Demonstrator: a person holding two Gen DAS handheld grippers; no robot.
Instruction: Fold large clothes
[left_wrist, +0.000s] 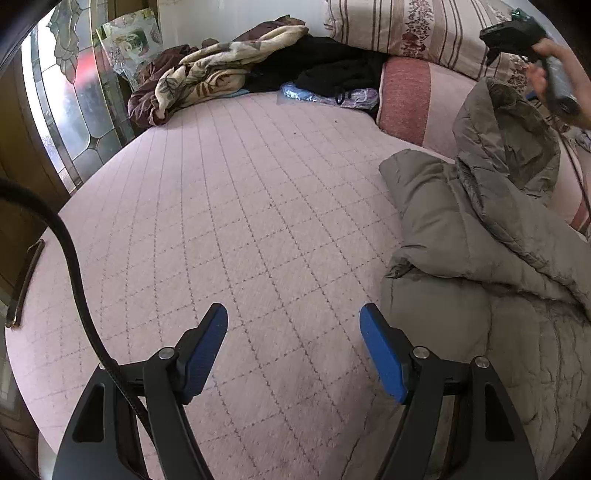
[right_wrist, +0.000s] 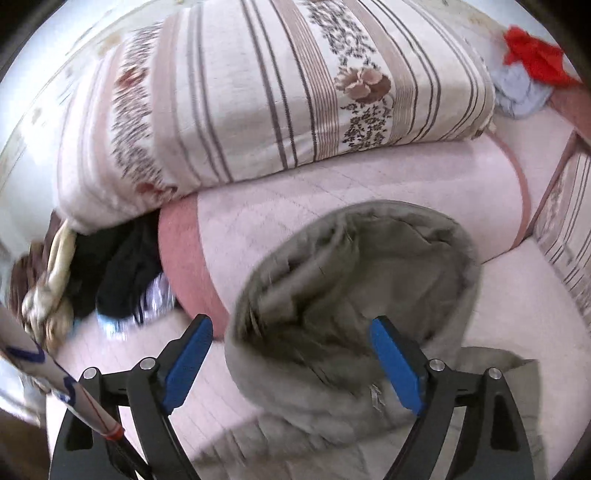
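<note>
— Two grippers, both with jaws spread and gripping nothing?
— Yes. The left gripper hangs over bare pink quilted bed cover; the grey padded coat lies heaped at its right.
— And the right gripper?
— Above the coat's hood, near the striped bedding — pads clear of cloth.

**Open bedspread left, clutter at the head**

The pink quilted bedspread lies bare ahead of the left gripper; the grey padded coat heaps up along its right; crumpled blankets, dark clothes and a striped pillow block the far end.
</note>
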